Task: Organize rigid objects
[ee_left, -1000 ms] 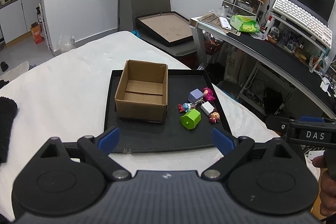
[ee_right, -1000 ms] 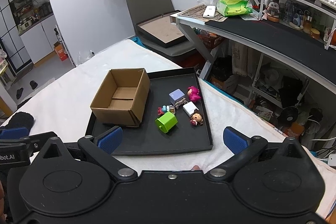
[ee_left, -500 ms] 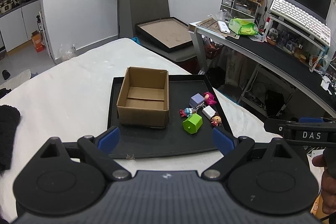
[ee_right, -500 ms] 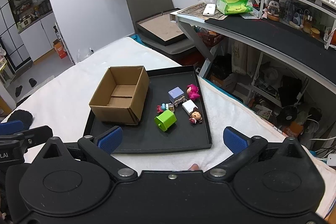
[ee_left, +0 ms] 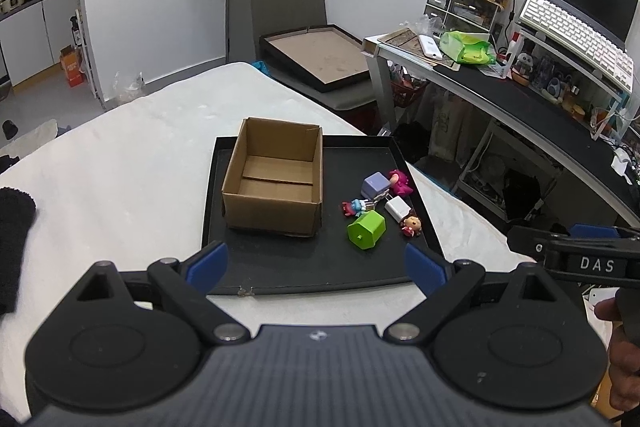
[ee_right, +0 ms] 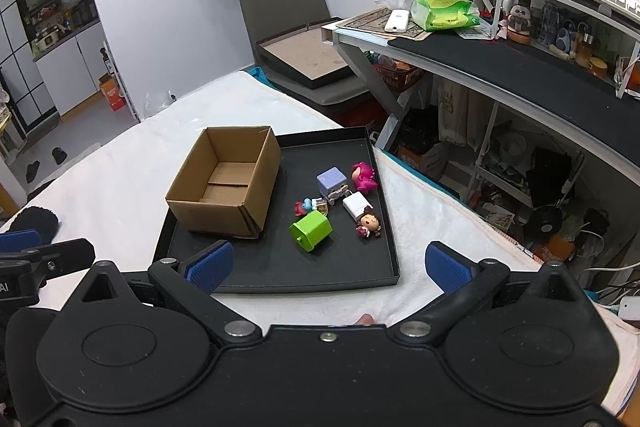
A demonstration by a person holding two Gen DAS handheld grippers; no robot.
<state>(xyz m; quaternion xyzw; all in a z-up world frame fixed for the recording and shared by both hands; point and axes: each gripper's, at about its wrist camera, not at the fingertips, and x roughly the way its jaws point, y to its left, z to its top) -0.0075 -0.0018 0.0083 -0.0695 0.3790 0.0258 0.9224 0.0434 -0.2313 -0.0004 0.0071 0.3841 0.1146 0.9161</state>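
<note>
A black tray [ee_left: 304,269] [ee_right: 280,279] lies on a white bed. On its left stands an open, empty cardboard box [ee_left: 274,175] [ee_right: 226,183]. To its right lie small toys: a green block [ee_left: 366,229] [ee_right: 311,230], a purple cube [ee_left: 375,184] [ee_right: 331,179], a white cube [ee_left: 396,207] [ee_right: 356,203], a pink figure [ee_left: 399,180] [ee_right: 363,175], a brown-haired doll [ee_left: 411,225] [ee_right: 369,223] and a red-blue figure [ee_left: 354,206] [ee_right: 304,206]. My left gripper [ee_left: 316,265] and right gripper [ee_right: 326,263] are open and empty, held back over the tray's near edge.
A desk [ee_right: 520,59] with keyboard, drawers and a green pack stands to the right, clutter beneath it. A grey chair [ee_left: 296,11] holding a framed board stands beyond the bed. A black cloth [ee_left: 12,239] lies at the bed's left.
Both grippers have drawn back and up a little from the tray, so the box and toys look slightly smaller. Nothing on the tray has moved.
</note>
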